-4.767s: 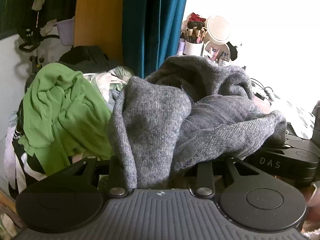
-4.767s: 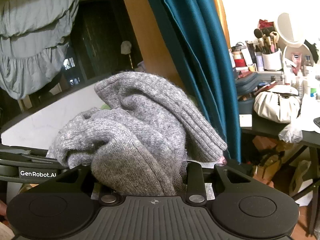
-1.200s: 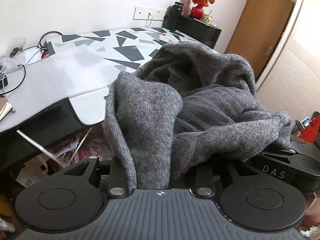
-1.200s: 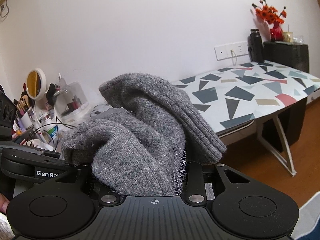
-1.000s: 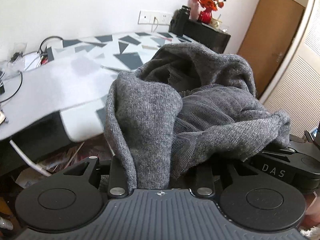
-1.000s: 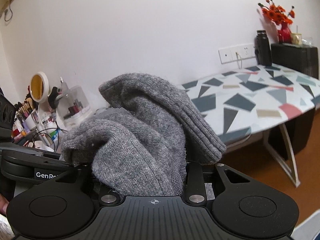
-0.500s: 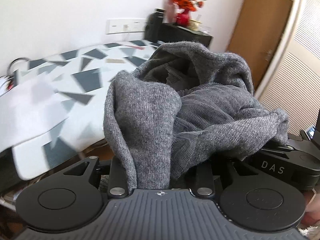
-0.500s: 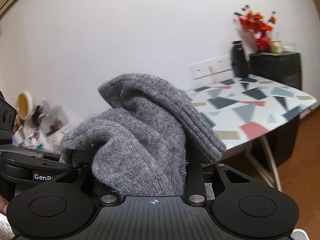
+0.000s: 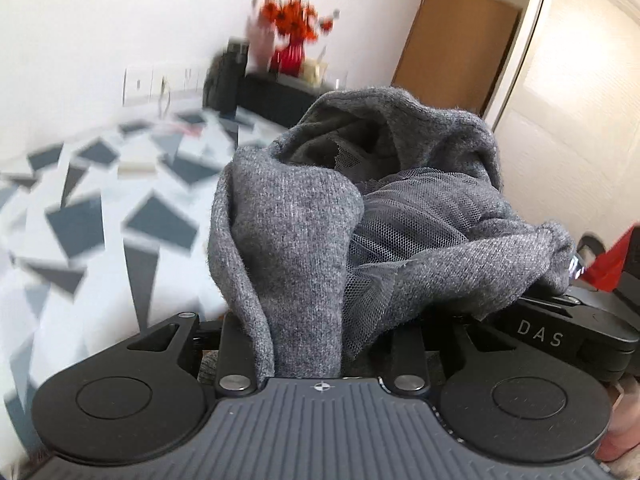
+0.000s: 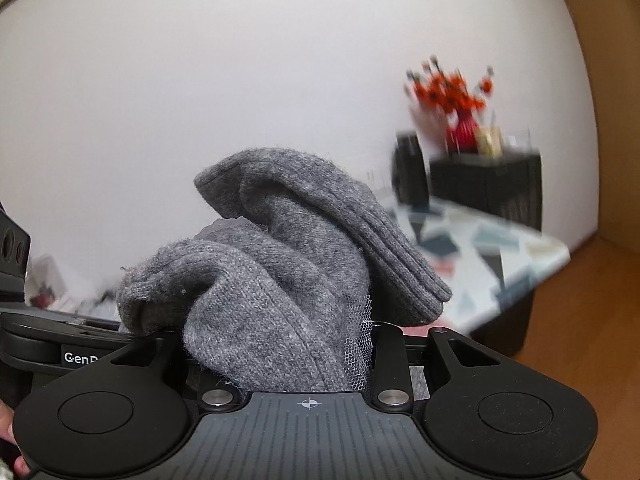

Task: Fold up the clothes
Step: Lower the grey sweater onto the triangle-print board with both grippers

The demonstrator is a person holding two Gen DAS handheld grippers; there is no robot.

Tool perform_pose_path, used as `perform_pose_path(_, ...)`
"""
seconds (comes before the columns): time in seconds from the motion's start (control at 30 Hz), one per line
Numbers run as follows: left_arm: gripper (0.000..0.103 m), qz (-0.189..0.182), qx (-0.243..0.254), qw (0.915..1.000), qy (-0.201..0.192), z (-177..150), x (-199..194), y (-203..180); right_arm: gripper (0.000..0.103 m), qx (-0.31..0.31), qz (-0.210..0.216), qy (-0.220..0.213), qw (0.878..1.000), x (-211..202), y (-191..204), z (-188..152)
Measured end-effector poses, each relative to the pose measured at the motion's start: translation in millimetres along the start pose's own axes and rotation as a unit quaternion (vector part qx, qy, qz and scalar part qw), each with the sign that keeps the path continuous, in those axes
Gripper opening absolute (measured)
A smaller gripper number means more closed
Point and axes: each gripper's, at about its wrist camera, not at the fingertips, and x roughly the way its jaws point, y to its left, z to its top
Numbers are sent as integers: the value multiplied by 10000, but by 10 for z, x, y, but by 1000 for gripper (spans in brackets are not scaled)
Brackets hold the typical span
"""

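White wall behind, a table [image 9: 80, 216] with a white top scattered in dark geometric shapes, all of it smeared with motion blur. Up in the air in front of that is the grey knitted garment [image 9: 304, 240], bunched into a thick wad with a layer of grey mesh lining [image 9: 412, 224] spilling out of its folds. It hangs clear of the table, carried between the two tools.

The left gripper [image 9: 320, 344] is clamped tight on the knit: the cloth fills the whole gap between its fingers and rises straight out of it, the fingertips themselves buried under fabric. From the right wrist view, same story: the right gripper [image 10: 308, 356] is closed on the grey wad, a ribbed hem [image 10: 360, 232] flopping over to the right of it and a fringe of mesh peeking out at the right-hand finger. The two tools sit just beside each other; the right one's body, lettered "DAS", shows at the right edge of the left wrist view, and the left one's, lettered "Gen", at the left edge of the right wrist view.

Further back, a black cabinet [image 10: 488, 188] stands at the far end of the table, with a red vase of orange flowers [image 10: 460, 108] on it. A brown door [image 9: 456, 44] sits beyond, and wooden floor [image 10: 580, 320] shows to the right.
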Motion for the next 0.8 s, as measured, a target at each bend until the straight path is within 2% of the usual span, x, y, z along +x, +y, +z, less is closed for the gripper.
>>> perform_pose_path(0.13, 33, -48, -5, 9971, -765, 529, -143, 298, 29, -349, 221, -609, 9973, 345, 253, 532)
perform_pose_path(0.27, 33, 125, 99, 9875, -1570, 1023, -389, 649, 29, -679, 595, -1224, 9884, 741, 583, 1041)
perform_pose_path(0.37, 33, 336, 202, 9798, -1964, 1258, -523, 903, 29, -773, 896, -1452, 9823, 1046, 790, 1247)
perform_pose_path(0.43, 33, 498, 221, 9768, -2070, 1326, -549, 1085, 29, -823, 1033, -1414, 9811, 1289, 893, 1269)
perform_pose_path(0.5, 33, 664, 175, 9764, -2048, 1339, -520, 1287, 29, -857, 1143, -1298, 9812, 1552, 971, 1251)
perform_pose_path(0.6, 33, 911, -119, 9821, -1641, 1243, -314, 1633, 29, -720, 1241, -775, 9866, 1998, 1028, 1020)
perform_pose_path(0.7, 33, 1131, -466, 9872, -1026, 1044, -11, 1951, 29, -470, 1243, -31, 9911, 2444, 971, 680)
perform_pose_path(0.8, 33, 1261, -902, 9875, -290, 772, 345, 2251, 29, -208, 1152, 868, 9893, 2831, 828, 320)
